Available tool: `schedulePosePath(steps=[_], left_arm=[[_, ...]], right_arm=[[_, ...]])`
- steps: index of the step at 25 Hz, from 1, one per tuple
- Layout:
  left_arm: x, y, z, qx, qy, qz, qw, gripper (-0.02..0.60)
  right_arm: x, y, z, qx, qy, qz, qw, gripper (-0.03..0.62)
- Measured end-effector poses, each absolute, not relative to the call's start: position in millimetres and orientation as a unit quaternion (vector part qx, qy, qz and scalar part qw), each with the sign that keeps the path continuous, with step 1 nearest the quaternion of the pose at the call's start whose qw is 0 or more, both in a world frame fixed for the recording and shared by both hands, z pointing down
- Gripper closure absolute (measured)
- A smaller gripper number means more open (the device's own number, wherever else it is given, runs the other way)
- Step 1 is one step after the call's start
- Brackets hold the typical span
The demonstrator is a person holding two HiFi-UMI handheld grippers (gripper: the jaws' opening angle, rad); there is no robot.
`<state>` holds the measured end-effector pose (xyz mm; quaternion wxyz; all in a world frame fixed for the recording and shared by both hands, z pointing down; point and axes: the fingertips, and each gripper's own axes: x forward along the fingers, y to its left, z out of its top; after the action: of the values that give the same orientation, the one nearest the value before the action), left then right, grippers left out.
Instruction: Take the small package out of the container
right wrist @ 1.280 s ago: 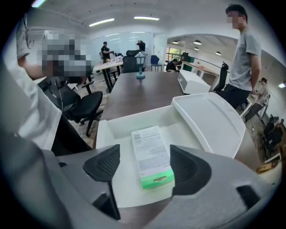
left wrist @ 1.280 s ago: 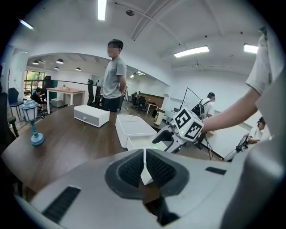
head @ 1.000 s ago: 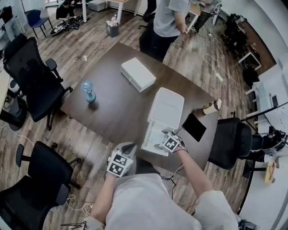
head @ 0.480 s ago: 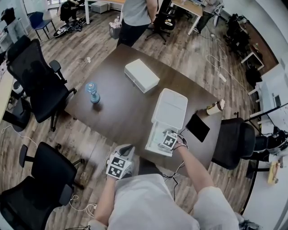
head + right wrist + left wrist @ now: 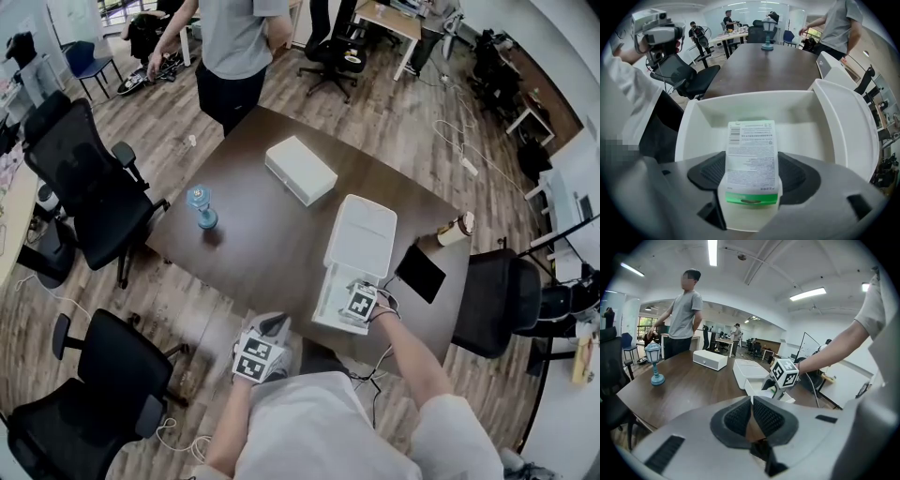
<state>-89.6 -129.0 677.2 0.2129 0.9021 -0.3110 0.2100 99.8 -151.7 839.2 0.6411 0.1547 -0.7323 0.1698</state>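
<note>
The white container point(image 5: 325, 302) stands open at the table's near edge, its lid point(image 5: 361, 234) folded back. In the right gripper view a small package point(image 5: 751, 154) with a white printed label and a green strip lies in the container point(image 5: 754, 105). My right gripper point(image 5: 751, 176) reaches down into the box with the package between its jaws. The jaws are closing and the pads stand right at the package's long edges. In the head view the right gripper point(image 5: 354, 289) sits over the box. My left gripper point(image 5: 259, 351) hangs off the table's front edge, shut and empty point(image 5: 752, 416).
A closed white box point(image 5: 301, 170) and a blue lantern figure point(image 5: 202, 208) stand farther back on the brown table point(image 5: 262, 244). A black tablet point(image 5: 420, 273) and a cup point(image 5: 455, 229) lie to the right. A person point(image 5: 230, 56) stands at the far side. Black chairs point(image 5: 89, 187) ring the table.
My right gripper has dipped further into the open container. The person at the far side has walked to the left. The left gripper has hardly moved.
</note>
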Motion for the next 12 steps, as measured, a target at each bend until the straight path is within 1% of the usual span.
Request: schedulePosePath(steps=[5, 12], left_arm=[[-85, -129, 675, 0.904, -0.304, 0.215, 0.212, 0.572], [-69, -128, 676, 0.910, -0.290, 0.222, 0.199, 0.572]], right_arm=[[93, -163, 832, 0.171, -0.745, 0.144, 0.628, 0.247], [102, -162, 831, 0.218, -0.745, 0.206, 0.595, 0.247]])
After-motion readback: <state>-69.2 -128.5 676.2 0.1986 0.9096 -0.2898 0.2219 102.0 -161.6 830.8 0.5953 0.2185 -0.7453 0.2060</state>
